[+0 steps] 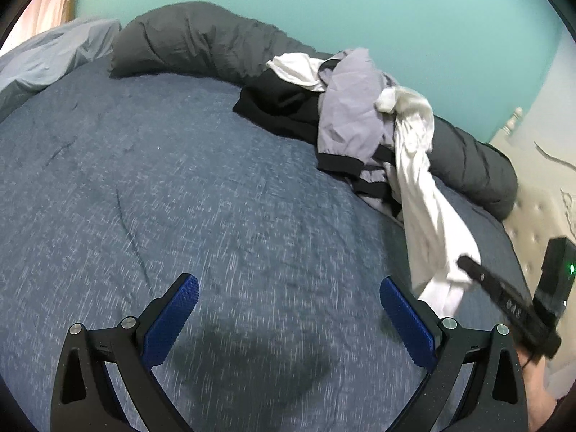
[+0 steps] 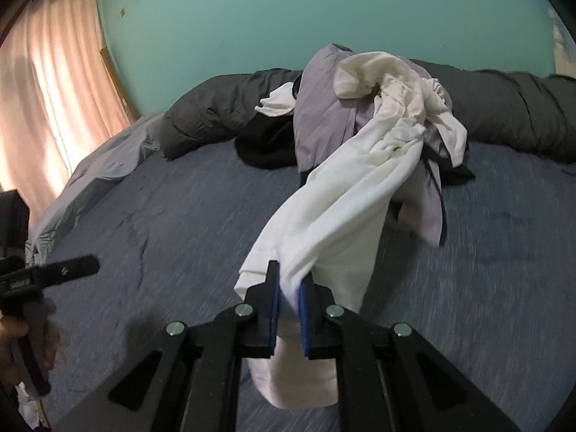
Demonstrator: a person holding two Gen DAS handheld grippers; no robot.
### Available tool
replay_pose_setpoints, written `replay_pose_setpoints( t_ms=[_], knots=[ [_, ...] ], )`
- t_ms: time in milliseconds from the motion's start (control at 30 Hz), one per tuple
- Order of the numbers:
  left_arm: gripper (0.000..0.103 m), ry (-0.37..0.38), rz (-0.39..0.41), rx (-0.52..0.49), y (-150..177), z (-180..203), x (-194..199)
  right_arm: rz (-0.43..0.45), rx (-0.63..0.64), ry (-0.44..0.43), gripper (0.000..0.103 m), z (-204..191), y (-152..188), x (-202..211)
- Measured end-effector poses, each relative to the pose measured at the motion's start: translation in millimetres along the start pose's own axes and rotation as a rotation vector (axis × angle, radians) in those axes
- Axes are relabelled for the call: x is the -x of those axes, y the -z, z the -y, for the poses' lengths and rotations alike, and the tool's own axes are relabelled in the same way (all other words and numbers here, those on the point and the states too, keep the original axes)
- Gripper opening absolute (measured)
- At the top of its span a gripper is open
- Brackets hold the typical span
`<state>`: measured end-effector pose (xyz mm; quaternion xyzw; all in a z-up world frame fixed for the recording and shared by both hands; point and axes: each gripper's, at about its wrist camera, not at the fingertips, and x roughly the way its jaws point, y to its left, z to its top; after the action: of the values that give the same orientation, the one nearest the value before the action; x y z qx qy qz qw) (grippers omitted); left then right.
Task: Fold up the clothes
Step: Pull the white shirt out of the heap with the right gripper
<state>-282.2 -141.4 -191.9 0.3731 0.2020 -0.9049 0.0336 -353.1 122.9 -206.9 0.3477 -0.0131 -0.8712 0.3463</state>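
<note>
Step in hand, by my reading: drawing one garment from heap for folding

Right gripper (image 2: 288, 284) clenched on edge of white cotton garment (image 2: 345, 194); cloth stretches from jaws up to pile of crumpled clothes (image 1: 345, 115), far right on blue quilted bed (image 1: 180, 180), against rolled dark grey duvet (image 1: 187, 39); garment's far end tangled with lilac-grey black-trimmed piece (image 2: 320, 108)

Left gripper (image 1: 288, 298) released, jaws wide, nothing between, above bare bed, near centre

Next, likely: free garment, lay flat on bare bed; left gripper takes second edge; risk: lilac piece dragged along
</note>
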Motion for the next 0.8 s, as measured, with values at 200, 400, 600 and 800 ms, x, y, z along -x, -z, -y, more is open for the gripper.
replay_pose_setpoints(
  t_ms=[200, 400, 600, 800],
  knots=[
    [0.103, -0.002, 0.03, -0.005, 24.5, -0.5, 37.0, 0.015, 0.02, -0.028, 0.009, -38.4, 32.8, 48.1],
    [0.103, -0.008, 0.012, -0.006, 44.9, 1.2, 77.2, -0.01, -0.001, -0.024, 0.009, -67.5, 66.7, 95.1],
    [0.103, 0.003, -0.001, -0.022, 67.9, 6.0, 113.0, -0.088, 0.0, -0.031, 0.009, -96.5, 118.3, 124.1],
    [0.103, 0.006, -0.007, -0.021, 98.1, 5.7, 131.6, -0.143, 0.022, -0.061, 0.009, -119.5, 157.3, 153.8]
  ],
)
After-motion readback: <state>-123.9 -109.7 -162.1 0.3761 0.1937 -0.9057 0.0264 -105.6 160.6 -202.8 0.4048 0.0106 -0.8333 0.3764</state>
